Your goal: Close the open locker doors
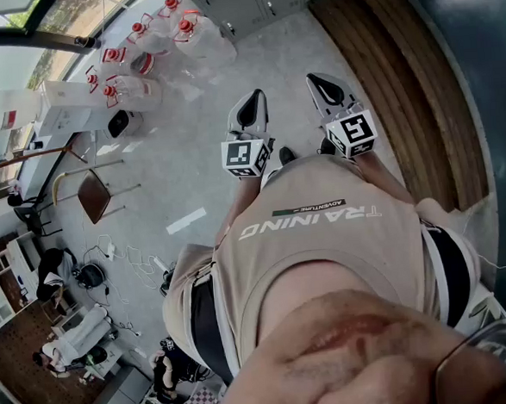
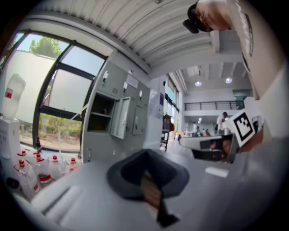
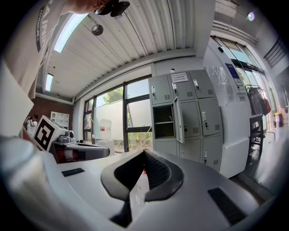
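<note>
clear plastic jugs (image 1: 152,53) with red caps, left of lockers | left gripper (image 2: 145,153) rubbery jaws pressed together, empty | right gripper (image 3: 144,153) same | grey metal lockers (image 3: 183,117) far ahead, one flat door (image 3: 178,119) open

Under me the grey floor (image 1: 189,158) carries a cluster of red-capped water jugs (image 1: 151,40), a brown chair (image 1: 92,192) and a white tape strip (image 1: 186,220). Wooden boards (image 1: 400,74) border it on my right.

Open floor (image 1: 229,103) at upper centre runs clear to the lockers (image 1: 257,6); water jugs (image 1: 152,53) crowd the upper left, with a chair (image 1: 93,195) at left.
</note>
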The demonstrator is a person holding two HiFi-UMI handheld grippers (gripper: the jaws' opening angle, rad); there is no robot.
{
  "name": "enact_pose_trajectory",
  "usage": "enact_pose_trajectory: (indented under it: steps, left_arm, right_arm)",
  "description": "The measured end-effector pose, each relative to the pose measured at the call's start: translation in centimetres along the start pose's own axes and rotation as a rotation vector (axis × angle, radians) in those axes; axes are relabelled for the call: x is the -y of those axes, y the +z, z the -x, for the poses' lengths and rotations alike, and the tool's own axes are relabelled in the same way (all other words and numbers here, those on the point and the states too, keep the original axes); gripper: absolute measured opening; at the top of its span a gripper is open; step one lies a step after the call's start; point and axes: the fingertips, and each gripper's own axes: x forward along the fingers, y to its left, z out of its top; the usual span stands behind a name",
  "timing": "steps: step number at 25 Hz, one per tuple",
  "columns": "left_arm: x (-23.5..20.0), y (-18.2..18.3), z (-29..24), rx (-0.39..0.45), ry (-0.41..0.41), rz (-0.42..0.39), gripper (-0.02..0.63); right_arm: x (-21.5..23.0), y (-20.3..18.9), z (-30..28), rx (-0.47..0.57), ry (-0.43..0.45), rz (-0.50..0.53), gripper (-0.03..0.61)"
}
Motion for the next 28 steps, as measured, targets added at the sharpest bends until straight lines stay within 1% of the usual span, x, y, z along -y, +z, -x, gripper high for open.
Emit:
enact_pose_trajectory:
  steps: [7,11,14,19,23,28]
  left_arm:
    - [0.8,0.4,-1.7,0.007,-0.041,-0.003,0.006]
    - [1.0,0.1,-2.0,0.0,-0.026,0.004,0.006]
    - [1.4,0.3,-2.4,-0.001,-0.021,0.011,0.006]
    - [2.0,0.5,-2.5,-0.015,-0.013,0.011,0.006]
    - [2.9,0.5,-2.6,-0.019,0.002,0.013,0.006]
    - [4.8,0.0,-4.3,-0.031,0.014,0.034,0.006]
  right_arm:
    - [1.8,-0.6,0.0,-0.014,-0.018,-0.024,0.014]
    - [2.3,-0.8,0.6,-0.02,-0.012,-0.035,0.014]
    - [2.7,-0.8,0.8,-0.02,0.009,-0.04,0.014]
    - [2.9,-0.7,0.8,-0.019,0.015,-0.035,0.014]
    - [3.0,-1.0,1.7,-0.024,0.04,-0.032,0.014]
    - [4.9,-1.9,2.7,-0.045,0.078,-0.05,0.014]
